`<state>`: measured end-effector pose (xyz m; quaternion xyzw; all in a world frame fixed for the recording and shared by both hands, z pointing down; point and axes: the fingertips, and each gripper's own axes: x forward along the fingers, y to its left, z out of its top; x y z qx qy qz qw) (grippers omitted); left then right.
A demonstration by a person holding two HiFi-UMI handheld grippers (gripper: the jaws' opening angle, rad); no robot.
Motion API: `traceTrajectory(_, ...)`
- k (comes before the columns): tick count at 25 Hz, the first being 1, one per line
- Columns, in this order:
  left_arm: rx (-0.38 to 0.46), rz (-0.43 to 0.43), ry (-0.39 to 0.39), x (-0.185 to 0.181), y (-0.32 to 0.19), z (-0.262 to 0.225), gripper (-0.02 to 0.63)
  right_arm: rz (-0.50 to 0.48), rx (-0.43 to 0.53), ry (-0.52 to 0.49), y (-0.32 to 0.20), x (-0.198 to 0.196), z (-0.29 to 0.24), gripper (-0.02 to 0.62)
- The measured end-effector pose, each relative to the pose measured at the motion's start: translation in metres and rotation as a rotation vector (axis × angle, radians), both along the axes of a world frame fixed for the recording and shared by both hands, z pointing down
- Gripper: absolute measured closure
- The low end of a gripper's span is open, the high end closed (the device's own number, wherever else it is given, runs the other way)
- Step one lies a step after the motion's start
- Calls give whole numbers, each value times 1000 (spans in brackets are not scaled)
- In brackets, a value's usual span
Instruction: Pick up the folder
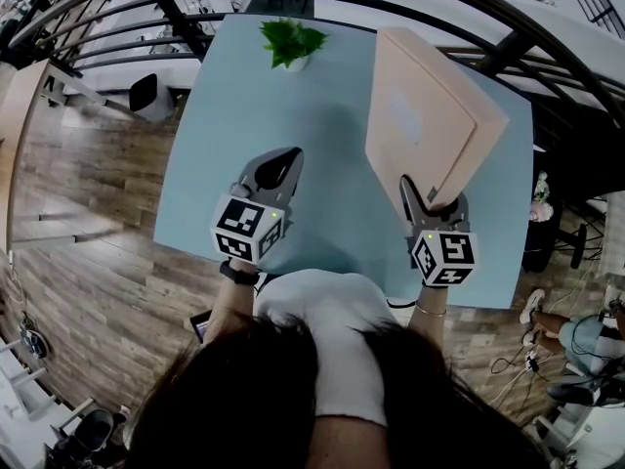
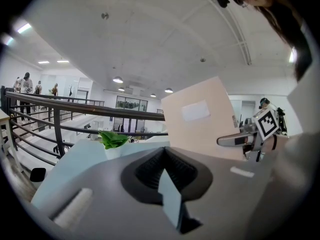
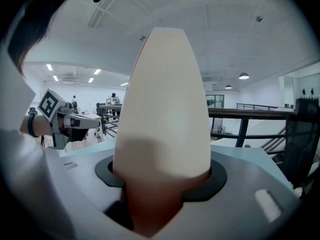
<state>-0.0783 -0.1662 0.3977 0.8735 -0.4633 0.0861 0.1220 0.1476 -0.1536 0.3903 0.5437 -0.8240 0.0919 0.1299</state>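
Peach, thick, smooth-faced folder (image 1: 430, 115) clamped in right claw (image 1: 432, 199); left claw (image 1: 290, 156) clenched.

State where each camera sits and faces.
Head view: on the person's head, steeply down at the light blue table; hair shows.
Left gripper view: on the left gripper, along its shut jaws toward the flat peach folder.
Right gripper view: on the right gripper, along jaws clamping that folder.
All share the folder.
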Motion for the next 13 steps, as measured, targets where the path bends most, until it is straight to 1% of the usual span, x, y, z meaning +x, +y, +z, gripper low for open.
traceTrajectory(13,-3,-4,-1,-7,5,4,549,12,-20,-10,5,1,8,319)
